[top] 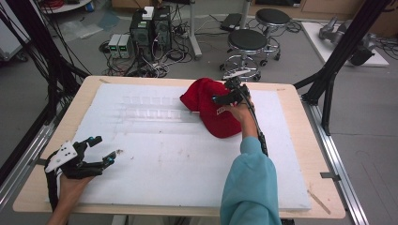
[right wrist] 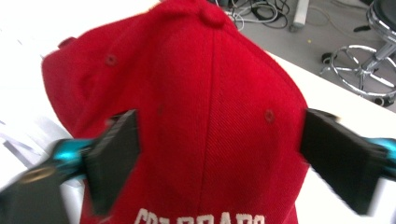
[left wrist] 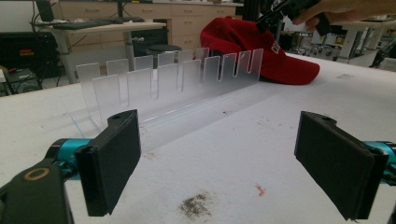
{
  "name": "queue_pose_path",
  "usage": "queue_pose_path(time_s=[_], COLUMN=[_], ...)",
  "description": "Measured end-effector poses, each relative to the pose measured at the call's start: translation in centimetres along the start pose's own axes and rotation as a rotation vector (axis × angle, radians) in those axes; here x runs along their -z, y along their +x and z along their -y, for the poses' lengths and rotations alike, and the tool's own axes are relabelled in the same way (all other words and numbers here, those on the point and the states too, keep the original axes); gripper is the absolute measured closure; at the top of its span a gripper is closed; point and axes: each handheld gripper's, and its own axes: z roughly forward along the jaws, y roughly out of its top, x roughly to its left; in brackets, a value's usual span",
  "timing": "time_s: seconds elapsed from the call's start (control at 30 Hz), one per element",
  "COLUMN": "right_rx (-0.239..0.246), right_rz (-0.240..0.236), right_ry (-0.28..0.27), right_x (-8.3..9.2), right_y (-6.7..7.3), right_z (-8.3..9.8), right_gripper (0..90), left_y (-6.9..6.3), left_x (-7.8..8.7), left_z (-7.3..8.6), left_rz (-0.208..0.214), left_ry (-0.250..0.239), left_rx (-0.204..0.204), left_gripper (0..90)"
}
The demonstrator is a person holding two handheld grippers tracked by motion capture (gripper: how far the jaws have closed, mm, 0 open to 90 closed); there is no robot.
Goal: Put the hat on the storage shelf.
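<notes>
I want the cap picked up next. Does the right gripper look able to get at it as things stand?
Probably yes: the right gripper is poised right at the red cap, jaws spread to either side of its crown, and nothing lies between them.

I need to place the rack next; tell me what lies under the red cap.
The red cap rests on the white foam board, beside the clear slotted rack. Whatever sits beneath its crown is covered, so I cannot tell.

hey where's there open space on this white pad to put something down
The widest bare patch lies on the white pad between the left gripper and the sleeve, nearer than the clear slotted rack. It is crowded at the far side, where the red cap sits under the right gripper.
</notes>
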Motion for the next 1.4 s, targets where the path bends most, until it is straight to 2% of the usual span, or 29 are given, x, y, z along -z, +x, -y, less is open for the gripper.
queue_pose_path(time_s=[0.17, 0.3, 0.37, 0.4, 0.43, 0.47, 0.53, 0.67, 0.7, 0.73, 0.97, 1.13, 1.3, 1.37, 1.4], right_rx=[-0.019, -0.022, -0.014, 0.008, 0.015, 0.023, 0.035, 0.038, 0.038, 0.027, 0.033, 0.022, -0.001, 0.009, 0.012], right_rz=[-0.003, 0.004, -0.008, -0.004, -0.020, -0.012, -0.028, -0.027, -0.027, -0.034, -0.028, -0.025, -0.036, -0.025, -0.012], right_ry=[0.020, 0.040, 0.047, 0.060, 0.062, 0.063, 0.066, 0.086, 0.086, 0.098, 0.108, 0.092, 0.060, 0.047, 0.019], right_x=[-0.7, -1.1, -1.2, -1.2, -1.2, -1.2, -1.2, -1.2, -1.2, -1.2, -1.1, -1.0, -0.4, 0.1, 0.8], right_y=[-0.1, 0.0, 0.0, 0.1, 0.2, 0.3, 0.4, 0.7, 0.7, 0.7, 0.9, 1.0, 1.0, 1.1, 1.2], right_z=[0.3, 0.4, 0.4, 0.3, 0.3, 0.3, 0.2, 0.2, 0.2, 0.2, 0.2, 0.3, 0.2, 0.0, -0.4], right_gripper=[18.1, 23.7, 31.4, 40.1, 43.3, 47.1, 58.0, 74.9, 74.9, 81.6, 85.2, 85.3, 85.3, 85.3, 85.3], left_y=[0.0, 0.0, 0.0, 0.0, -0.1, -0.1, -0.1, -0.1, -0.1, 0.0, -0.1, -0.1, -0.1, -0.2, -0.2], left_x=[0.0, 0.0, 0.0, 0.0, -0.1, -0.1, -0.1, -0.1, -0.1, -0.1, -0.1, -0.1, -0.1, -0.1, -0.1], left_z=[0.0, 0.0, 0.0, 0.0, 0.0, 0.0, 0.0, 0.0, 0.0, 0.0, 0.0, 0.0, -0.1, -0.1, -0.1], left_rz=[0.000, -0.002, -0.002, -0.002, -0.003, -0.002, -0.002, -0.002, -0.002, -0.002, -0.002, -0.003, -0.006, -0.007, -0.009], left_ry=[0.000, 0.003, 0.004, 0.004, 0.004, 0.006, 0.007, 0.008, 0.007, 0.007, 0.009, 0.011, 0.014, 0.015, 0.016], left_rx=[-0.003, -0.006, -0.007, -0.007, -0.008, -0.009, -0.009, -0.010, -0.009, -0.008, -0.009, -0.013, -0.011, -0.013, -0.013], left_gripper=[14.9, 15.0, 15.0, 15.0, 15.0, 15.0, 15.0, 15.0, 15.0, 15.0, 15.0, 15.0, 15.0, 15.0, 14.9])
